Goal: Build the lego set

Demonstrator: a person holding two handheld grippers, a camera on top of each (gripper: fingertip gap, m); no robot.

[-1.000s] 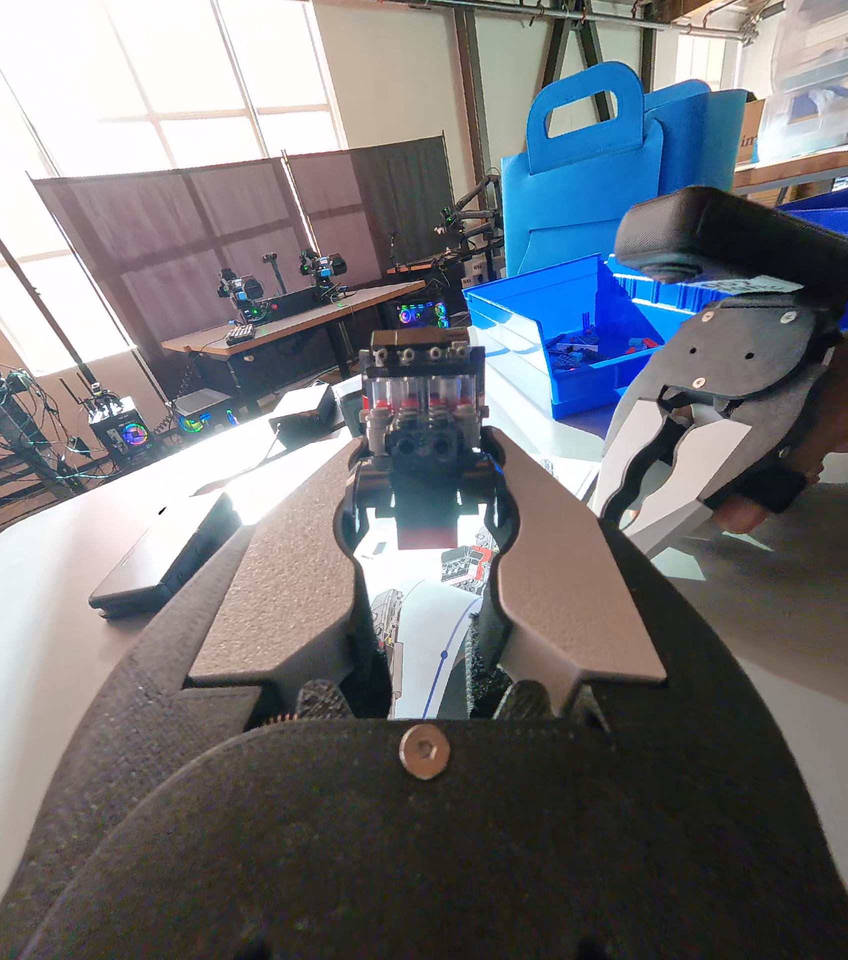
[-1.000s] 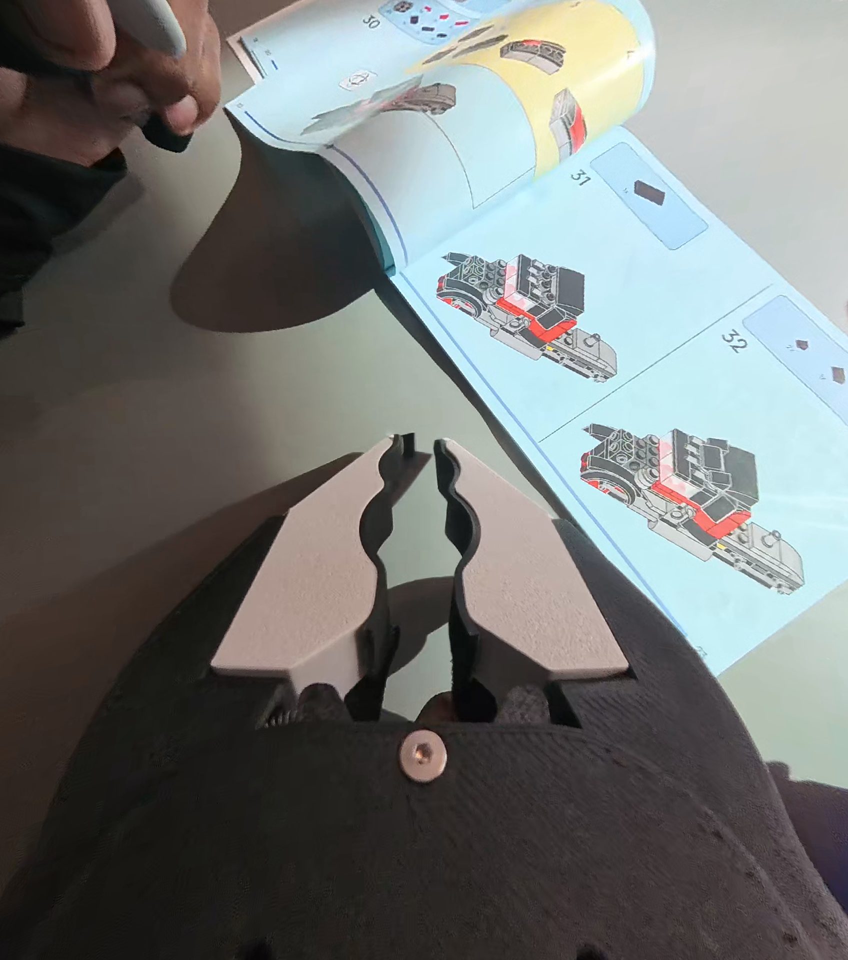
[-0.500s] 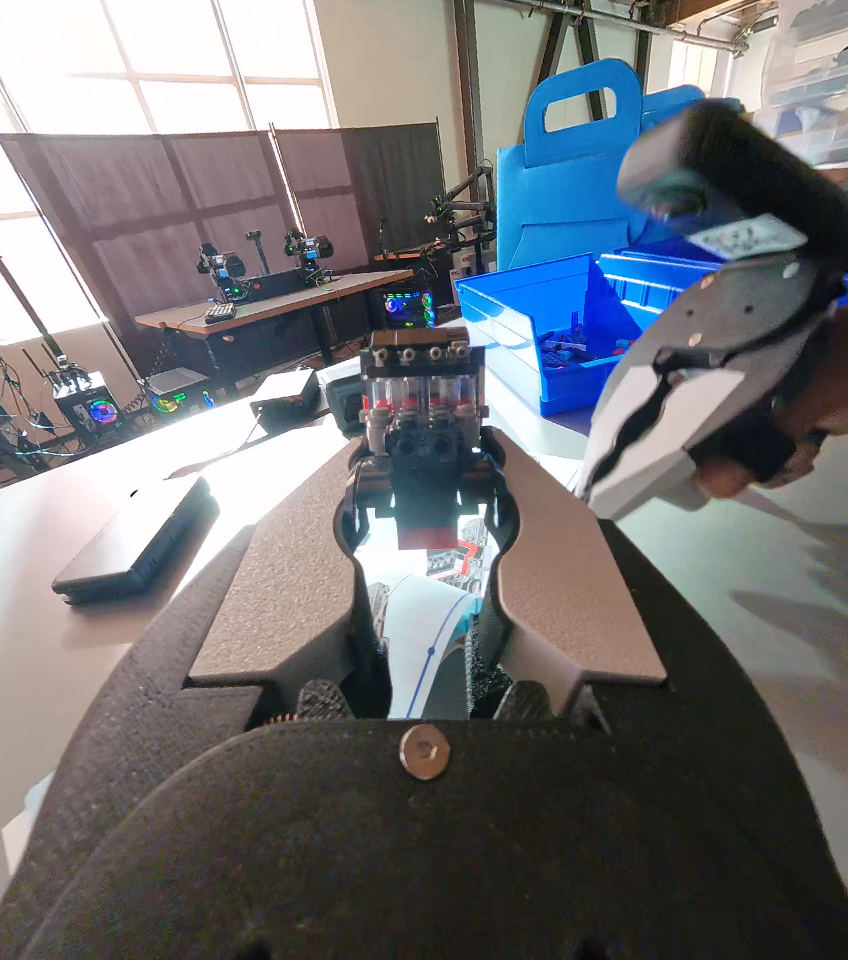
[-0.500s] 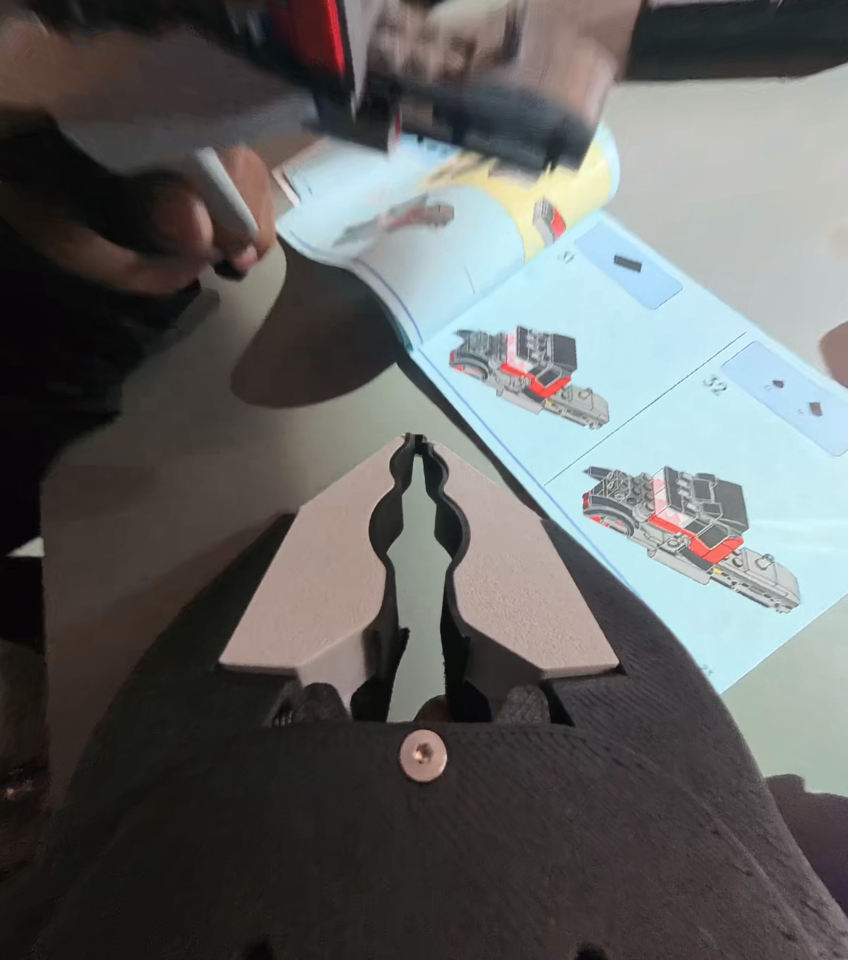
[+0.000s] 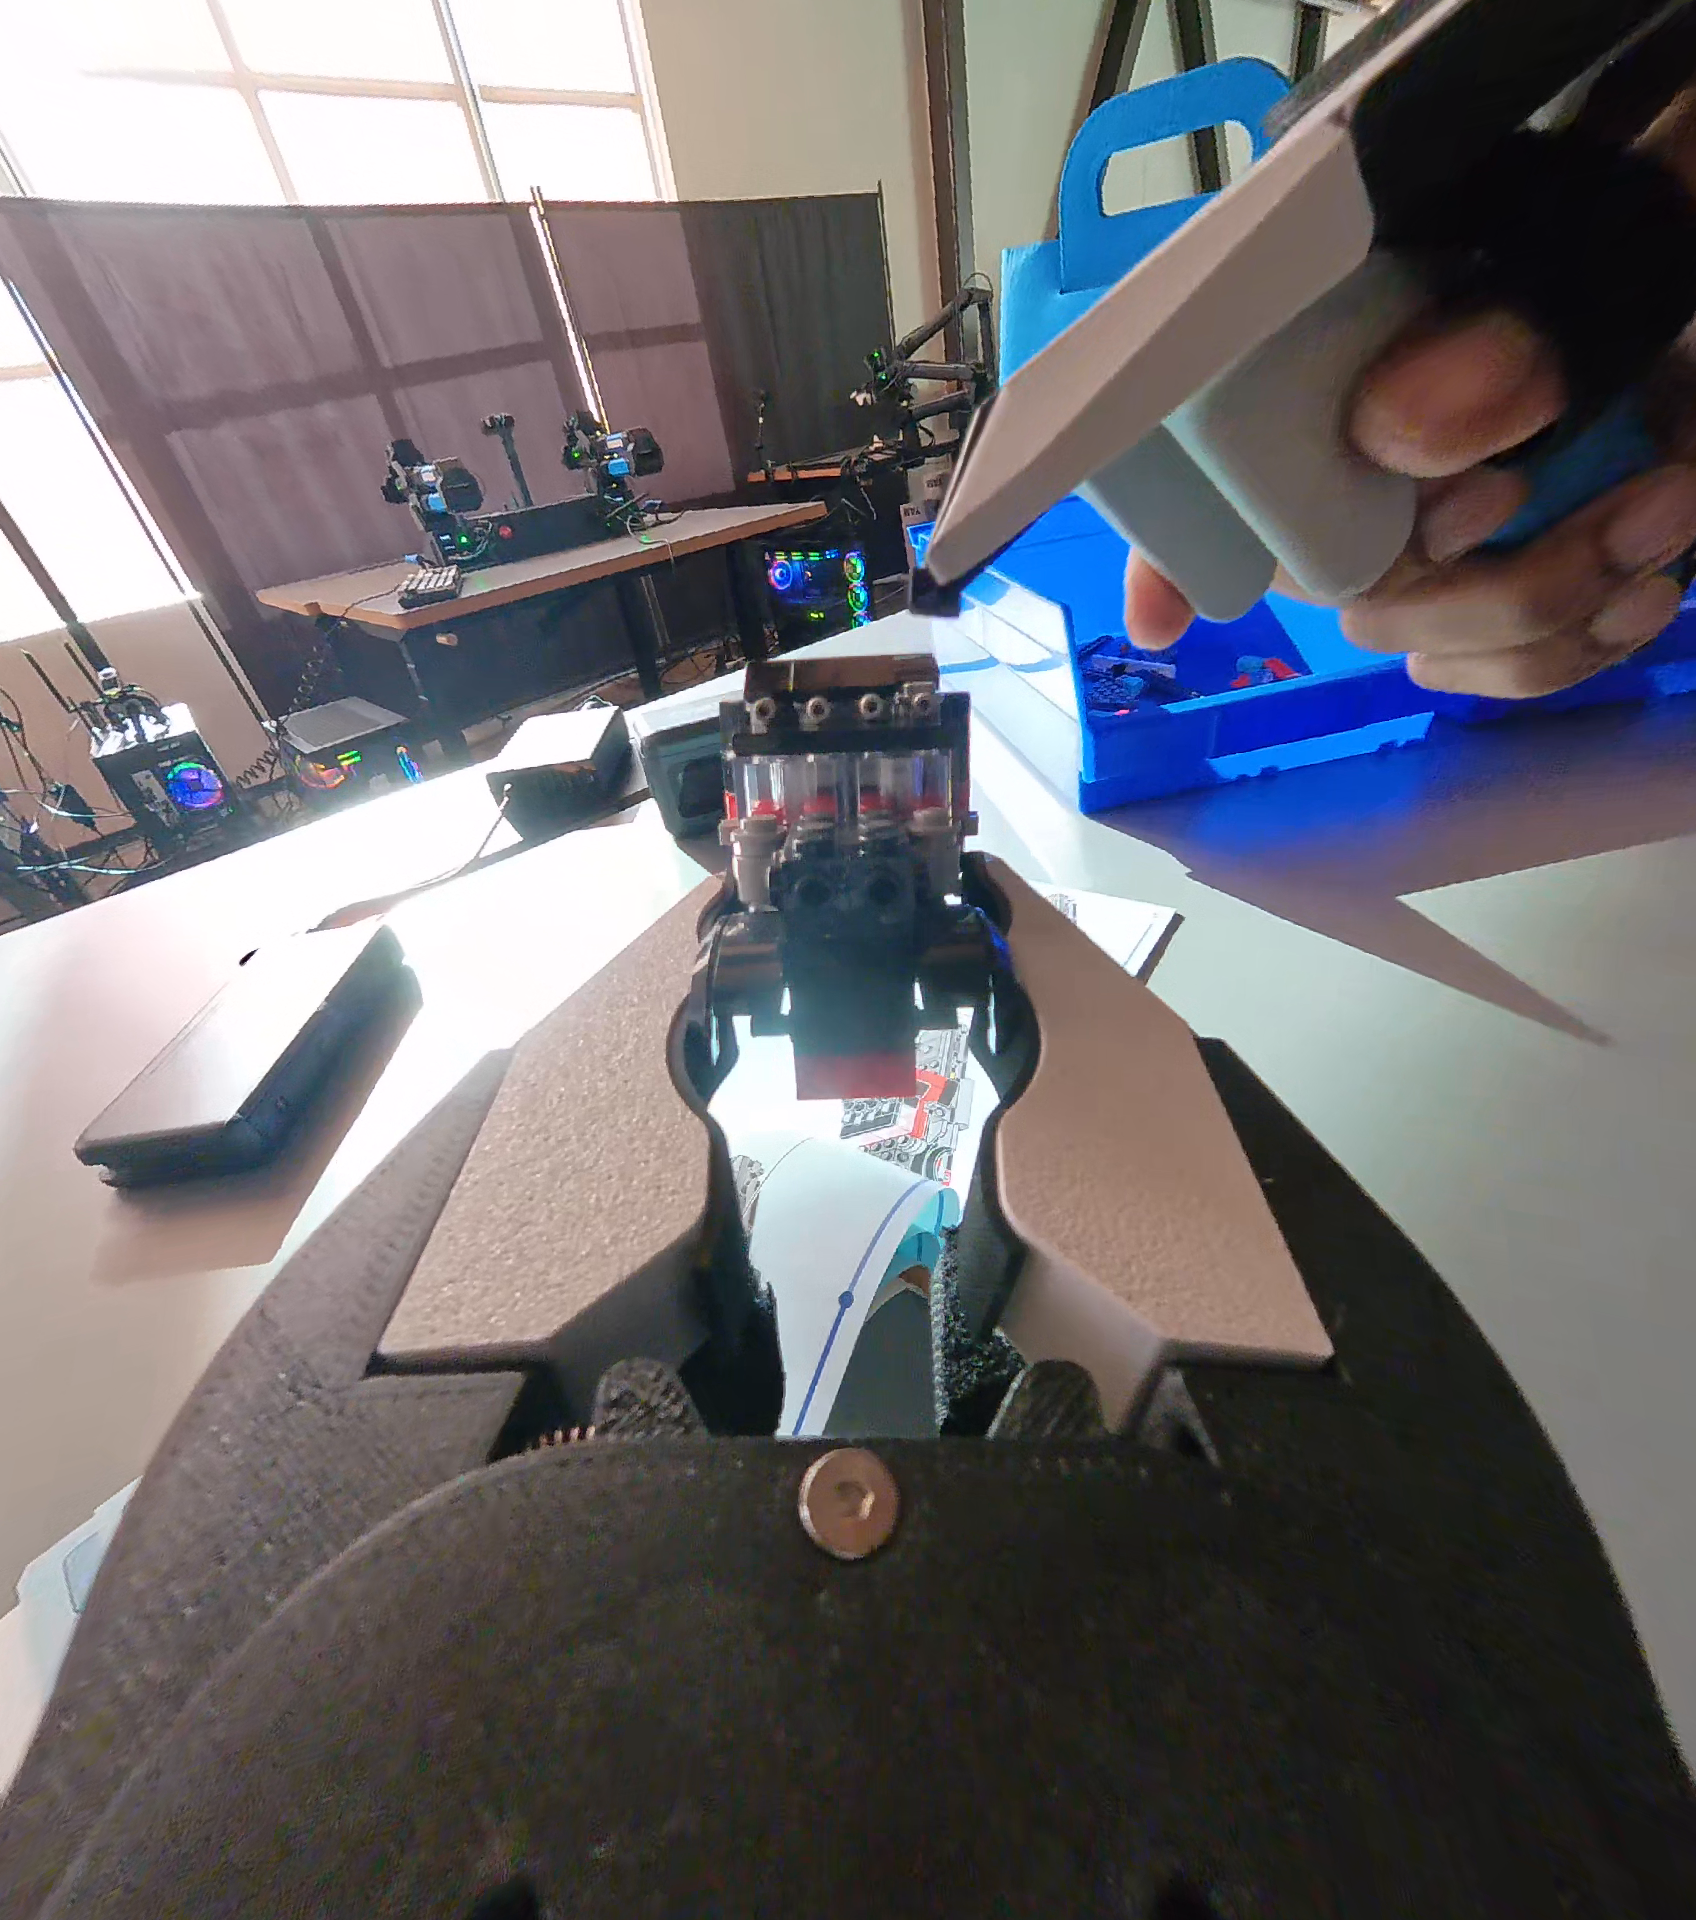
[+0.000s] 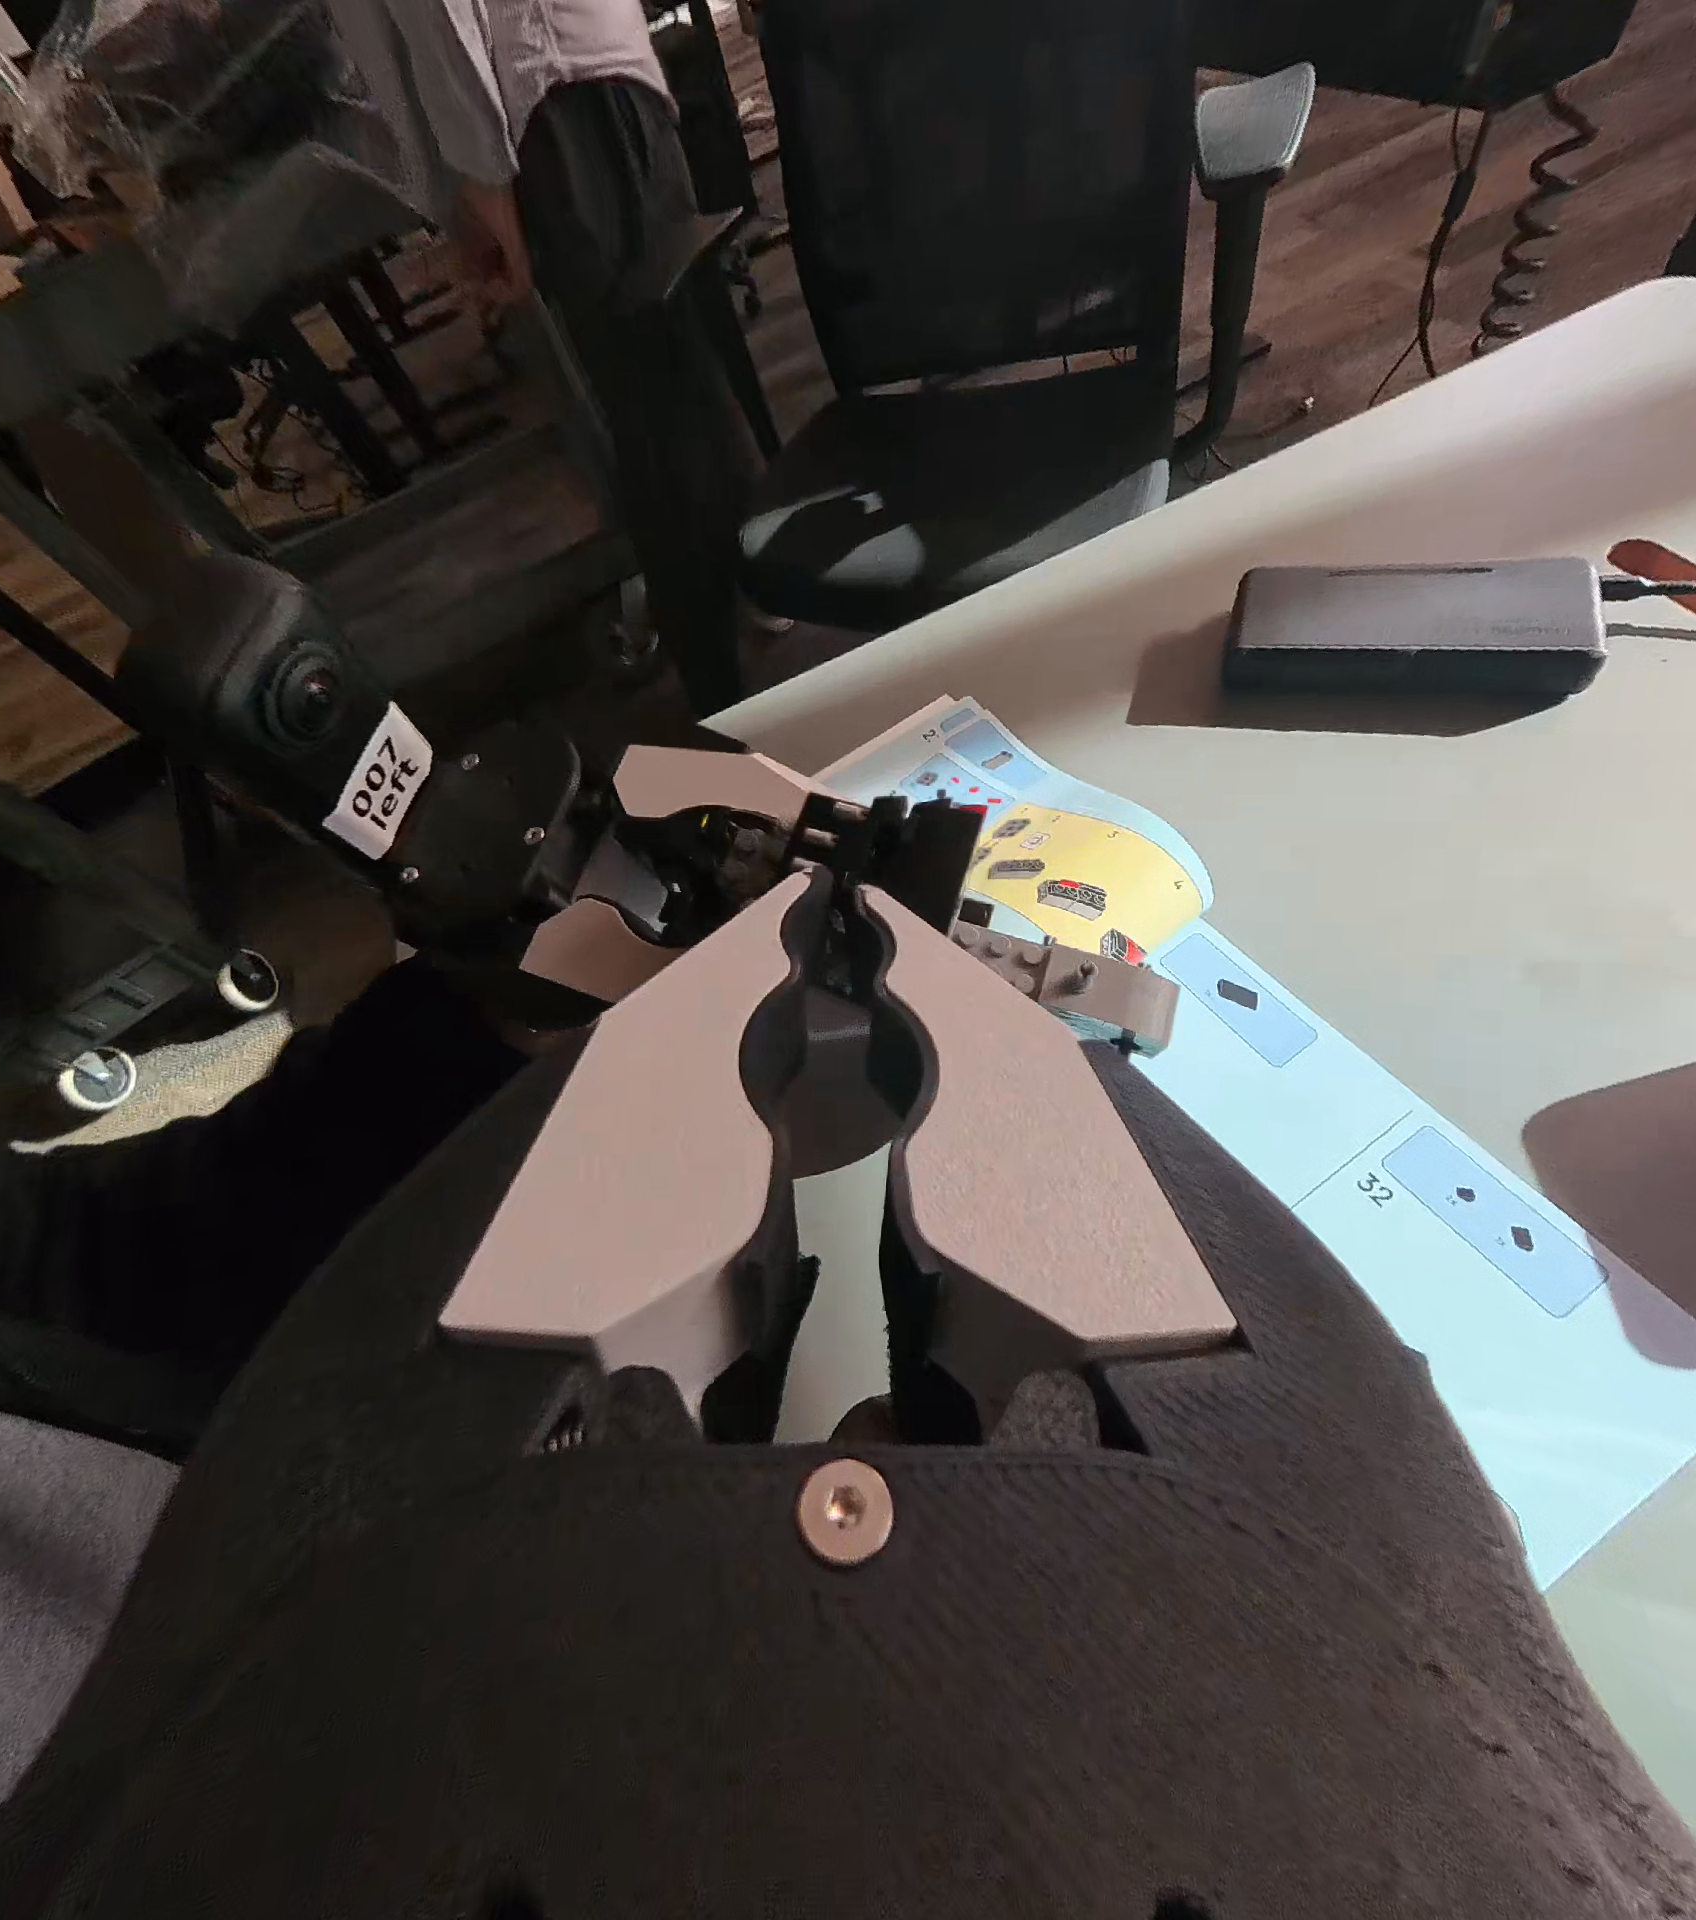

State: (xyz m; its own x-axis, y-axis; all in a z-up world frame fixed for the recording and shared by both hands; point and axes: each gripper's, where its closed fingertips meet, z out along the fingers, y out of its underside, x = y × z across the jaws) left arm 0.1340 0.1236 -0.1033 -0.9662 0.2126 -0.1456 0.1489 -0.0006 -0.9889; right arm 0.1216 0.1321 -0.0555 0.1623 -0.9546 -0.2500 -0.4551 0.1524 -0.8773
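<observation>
My left gripper (image 5: 844, 914) is shut on a partly built black, grey and red lego truck (image 5: 844, 790) and holds it above the table, pointing away from me. My right gripper (image 5: 939, 577) comes in from the upper right, just above the truck's far end, shut on a small black lego piece (image 5: 927, 601). In the right wrist view my right gripper (image 6: 836, 891) points at the truck (image 6: 1062, 971), its tips close over it, with the left gripper (image 6: 678, 862) behind. The open instruction booklet (image 6: 1343, 1132) lies on the table under both.
A blue bin (image 5: 1239, 738) with loose pieces stands at the back right. A black power bank (image 5: 241, 1060) lies to the left; it also shows in the right wrist view (image 6: 1405, 634). The table edge (image 6: 1031, 540) and an office chair (image 6: 979, 312) are beyond. The gap from one gripper's tips to the other's is roughly 5 cm.
My right gripper has lifted off the table, swung up and over, and now points at the truck from above. The left gripper has kept hold of the truck, nearly still.
</observation>
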